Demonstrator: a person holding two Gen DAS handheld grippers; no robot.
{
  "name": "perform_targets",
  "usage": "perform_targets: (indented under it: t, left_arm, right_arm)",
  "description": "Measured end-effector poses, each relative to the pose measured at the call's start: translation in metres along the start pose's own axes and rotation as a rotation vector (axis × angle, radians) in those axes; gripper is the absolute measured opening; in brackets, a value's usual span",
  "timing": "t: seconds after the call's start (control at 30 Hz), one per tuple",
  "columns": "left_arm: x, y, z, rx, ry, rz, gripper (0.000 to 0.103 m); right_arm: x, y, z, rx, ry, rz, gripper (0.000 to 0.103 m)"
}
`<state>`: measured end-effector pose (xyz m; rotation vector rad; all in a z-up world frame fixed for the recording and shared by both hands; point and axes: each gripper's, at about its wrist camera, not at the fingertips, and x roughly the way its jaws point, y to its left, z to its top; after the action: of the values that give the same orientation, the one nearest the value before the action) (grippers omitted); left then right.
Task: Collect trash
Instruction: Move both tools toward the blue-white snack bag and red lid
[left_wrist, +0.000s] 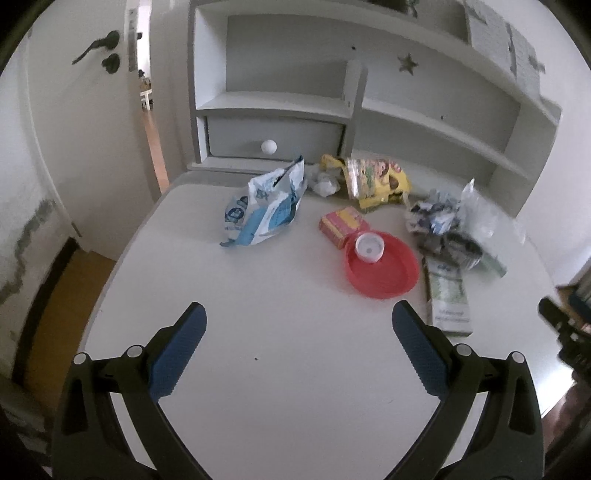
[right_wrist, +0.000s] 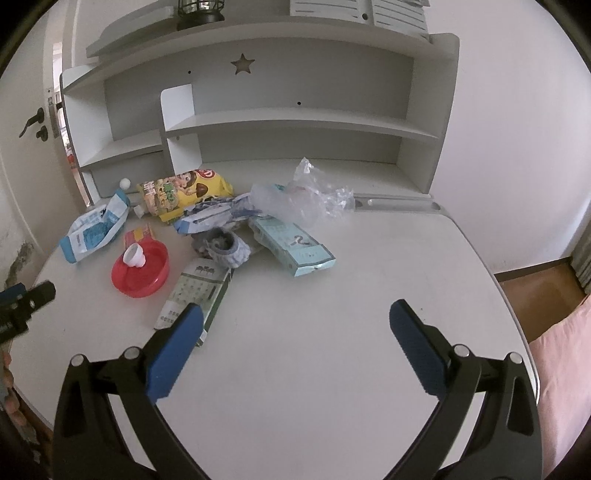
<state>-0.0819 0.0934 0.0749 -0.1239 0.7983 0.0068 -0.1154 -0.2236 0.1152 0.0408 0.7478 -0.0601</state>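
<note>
Both grippers' jaws gape empty — trash pile lies beyond, untouched.

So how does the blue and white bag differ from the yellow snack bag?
The blue and white bag is pale, and lies nearer the table's left edge. The yellow snack bag carries cartoon pictures and sits further back against the shelf unit. Both look crumpled and opened.

A white rounded desk lies beneath the gripper. Ahead stands a white wooden shelf unit with a star-shaped cutout; its grey drawer carries a round white knob. Far left, a white door with a dark lever handle.
</note>
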Motion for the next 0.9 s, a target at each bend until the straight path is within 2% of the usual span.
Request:
perform_targets:
  t: [0.13, 0.33, 0.5, 0.9]
  left_arm:
    - [0.000, 0.007, 0.002, -0.021, 0.013, -0.037, 0.098]
    - [0.001, 0.012, 0.001, -0.045, 0.018, -0.047, 0.098]
    - [0.011, 0.011, 0.002, -0.006, 0.027, 0.027, 0.098]
    - [0.033, 0.009, 0.012, 0.019, 0.039, 0.083, 0.098]
  right_arm:
    - [0.000, 0.003, -0.001, -0.006, 0.002, 0.008, 0.098]
    - [0.002, 0.010, -0.003, -0.022, 0.001, 0.019, 0.098]
    - [0.003, 0.012, 0.000, -0.025, -0.005, 0.027, 0.098]
    - [0.020, 0.014, 0.016, -0.035, -0.006, 0.045, 0.098]
